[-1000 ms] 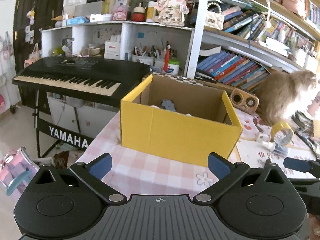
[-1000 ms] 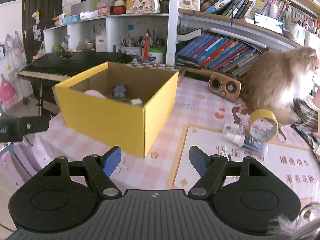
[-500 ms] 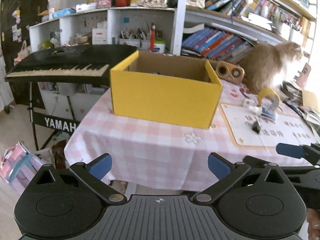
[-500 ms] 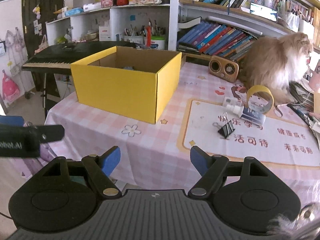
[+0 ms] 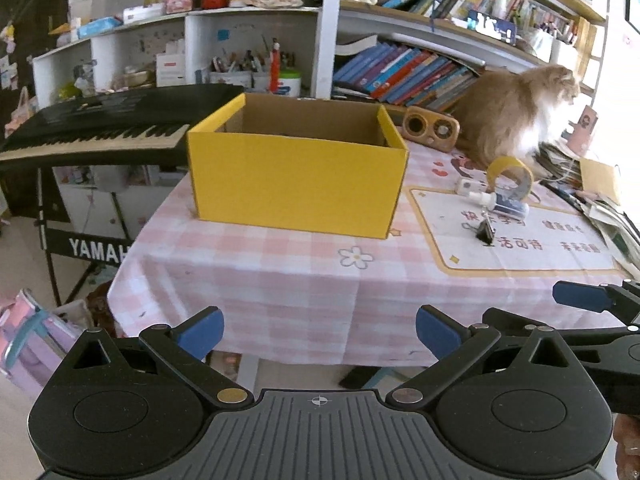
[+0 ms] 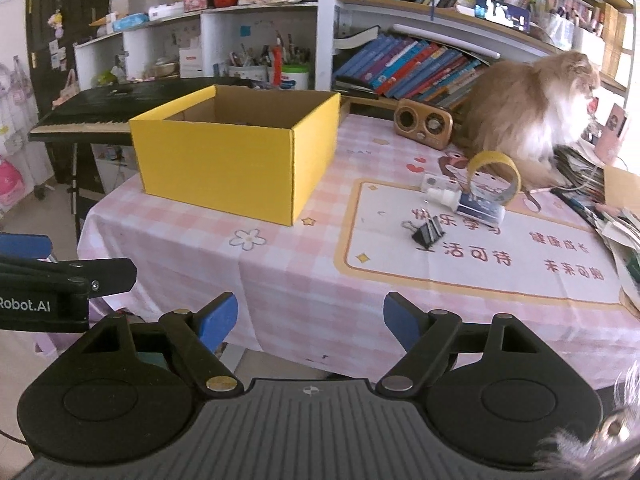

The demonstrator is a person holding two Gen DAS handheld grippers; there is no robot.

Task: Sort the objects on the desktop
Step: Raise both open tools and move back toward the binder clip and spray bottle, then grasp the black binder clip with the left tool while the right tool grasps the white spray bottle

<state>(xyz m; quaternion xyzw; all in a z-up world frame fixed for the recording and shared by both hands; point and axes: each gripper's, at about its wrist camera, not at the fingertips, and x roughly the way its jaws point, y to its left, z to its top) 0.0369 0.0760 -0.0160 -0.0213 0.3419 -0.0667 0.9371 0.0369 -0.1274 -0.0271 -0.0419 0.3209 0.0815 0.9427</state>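
A yellow cardboard box (image 5: 296, 188) (image 6: 236, 164) stands open on the pink checked tablecloth (image 5: 280, 276). To its right, on a printed mat (image 6: 472, 256), lie a black binder clip (image 6: 427, 235) (image 5: 486, 233), a small white bottle with a blue label (image 6: 466, 202) (image 5: 498, 202) and a roll of yellow tape (image 6: 494, 176) (image 5: 510, 178). My left gripper (image 5: 318, 330) hangs open and empty off the table's near edge. My right gripper (image 6: 310, 318) is beside it, its jaws opening with nothing between them.
A fluffy ginger cat (image 6: 528, 116) sits at the back right by a wooden speaker (image 6: 423, 123). Papers and books (image 6: 600, 200) pile at the right edge. A black keyboard (image 5: 100, 128) stands left of the table, with bookshelves (image 5: 420, 68) behind.
Both grippers have drawn back from the box, down to the table's near edge; the box now looks smaller and its contents are hidden. The right jaws have widened slightly.
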